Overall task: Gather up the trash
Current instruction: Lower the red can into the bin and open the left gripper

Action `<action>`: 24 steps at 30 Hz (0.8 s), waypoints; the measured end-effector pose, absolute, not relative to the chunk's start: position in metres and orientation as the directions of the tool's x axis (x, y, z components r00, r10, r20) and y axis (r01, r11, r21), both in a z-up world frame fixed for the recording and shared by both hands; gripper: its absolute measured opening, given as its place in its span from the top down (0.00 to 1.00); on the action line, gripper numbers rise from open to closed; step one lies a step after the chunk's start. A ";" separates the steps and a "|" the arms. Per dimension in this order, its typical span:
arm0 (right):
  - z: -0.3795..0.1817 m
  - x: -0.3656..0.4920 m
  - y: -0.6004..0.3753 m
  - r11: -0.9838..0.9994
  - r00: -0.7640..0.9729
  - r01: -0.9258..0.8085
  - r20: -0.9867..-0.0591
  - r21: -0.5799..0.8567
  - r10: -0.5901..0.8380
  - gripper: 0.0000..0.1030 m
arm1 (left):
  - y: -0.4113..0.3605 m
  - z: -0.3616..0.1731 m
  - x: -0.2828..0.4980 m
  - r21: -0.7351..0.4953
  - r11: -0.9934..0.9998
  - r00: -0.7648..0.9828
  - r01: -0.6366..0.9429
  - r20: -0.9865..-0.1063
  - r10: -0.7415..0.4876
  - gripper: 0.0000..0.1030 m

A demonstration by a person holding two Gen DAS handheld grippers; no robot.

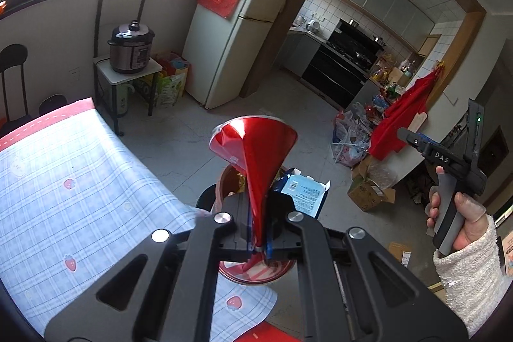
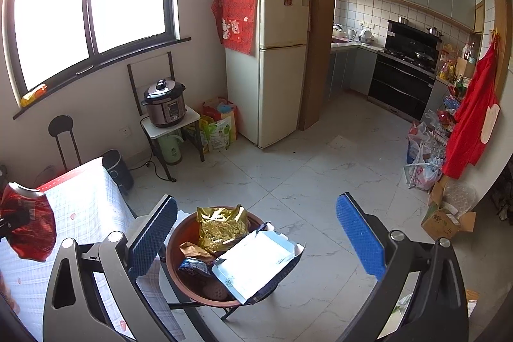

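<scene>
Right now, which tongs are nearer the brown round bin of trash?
Right. The right tongs stand open directly above the brown round bin, pads either side of it. The left tongs, shut on a crumpled red foil wrapper, hang back beside the table.

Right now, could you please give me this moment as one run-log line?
left tongs: shut on red wrapper | right tongs: open, empty | brown bin: holds gold bag, box
</scene>
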State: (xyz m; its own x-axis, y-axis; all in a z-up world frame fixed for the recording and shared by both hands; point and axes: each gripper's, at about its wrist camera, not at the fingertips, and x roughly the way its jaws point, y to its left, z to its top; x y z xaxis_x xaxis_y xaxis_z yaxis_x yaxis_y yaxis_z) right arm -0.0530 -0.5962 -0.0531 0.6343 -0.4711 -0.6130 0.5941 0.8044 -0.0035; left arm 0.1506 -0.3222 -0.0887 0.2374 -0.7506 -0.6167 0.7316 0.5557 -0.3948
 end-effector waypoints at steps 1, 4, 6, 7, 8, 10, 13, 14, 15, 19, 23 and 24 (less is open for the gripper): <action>-0.053 -0.058 -0.600 0.801 0.630 0.599 -0.615 -0.003 -0.474 0.05 | -0.337 -0.089 0.149 -0.392 0.543 0.227 0.743 -0.616 -0.755 0.92; -0.053 -0.071 -0.614 0.788 0.616 0.616 -0.620 -0.004 -0.485 0.05 | -0.382 -0.090 0.148 -0.384 0.507 0.197 0.771 -0.614 -0.764 0.92; -0.053 -0.077 -0.623 0.778 0.606 0.628 -0.624 -0.005 -0.493 0.05 | -0.412 -0.093 0.149 -0.383 0.492 0.180 0.782 -0.617 -0.766 0.92; -0.054 -0.081 -0.627 0.773 0.602 0.635 -0.625 -0.002 -0.497 0.05 | -0.426 -0.095 0.150 -0.379 0.487 0.175 0.787 -0.620 -0.765 0.92; -0.054 -0.085 -0.631 0.768 0.599 0.640 -0.626 0.001 -0.499 0.05 | -0.440 -0.098 0.150 -0.375 0.482 0.169 0.792 -0.624 -0.763 0.92; -0.056 -0.092 -0.639 0.758 0.593 0.652 -0.627 0.007 -0.505 0.05 | -0.466 -0.105 0.153 -0.372 0.473 0.154 0.799 -0.634 -0.758 0.92; -0.060 -0.102 -0.651 0.744 0.584 0.668 -0.631 0.016 -0.511 0.05 | -0.500 -0.117 0.156 -0.365 0.470 0.139 0.804 -0.653 -0.744 0.91; -0.061 -0.105 -0.655 0.739 0.580 0.674 -0.633 0.018 -0.513 0.05 | -0.507 -0.120 0.159 -0.364 0.472 0.136 0.803 -0.659 -0.740 0.90; -0.063 -0.107 -0.659 0.734 0.575 0.679 -0.636 0.020 -0.515 0.05 | -0.515 -0.123 0.160 -0.361 0.474 0.136 0.803 -0.664 -0.735 0.89; -0.073 -0.115 -0.674 0.710 0.554 0.703 -0.650 0.030 -0.520 0.05 | -0.534 -0.124 0.162 -0.339 0.470 0.148 0.815 -0.663 -0.734 0.67; -0.078 -0.118 -0.682 0.699 0.558 0.712 -0.656 0.063 -0.508 0.05 | -0.532 -0.111 0.162 -0.296 0.466 0.178 0.834 -0.656 -0.734 0.41; -0.079 -0.118 -0.682 0.699 0.557 0.712 -0.659 0.066 -0.505 0.05 | -0.529 -0.106 0.161 -0.283 0.469 0.189 0.837 -0.655 -0.732 0.33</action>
